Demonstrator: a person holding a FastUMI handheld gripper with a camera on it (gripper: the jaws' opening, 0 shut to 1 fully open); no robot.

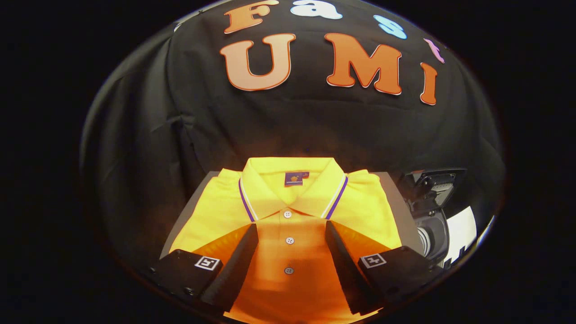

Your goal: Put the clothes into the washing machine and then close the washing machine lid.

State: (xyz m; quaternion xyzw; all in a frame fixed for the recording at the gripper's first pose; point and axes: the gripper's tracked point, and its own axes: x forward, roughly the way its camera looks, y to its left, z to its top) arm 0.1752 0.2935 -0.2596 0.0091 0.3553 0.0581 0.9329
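One garment: a folded yellow polo shirt (pixel 288 211) lies flat on the counter (pixel 396 198), left of the washing machine (pixel 434 216).
Hand-held gripper (pixel 291 231): fingers spread, hovering over the shirt's button placket.
Handling: likely soft, light, floppy; pinch a bunched fold near the placket.

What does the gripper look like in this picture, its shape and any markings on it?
The gripper has two long fingers, wedge-shaped and narrowing to the tips, with a rough, foam-like surface. Each rises from a boxy block. On top of each block sits a small square marker, white with a black pattern.
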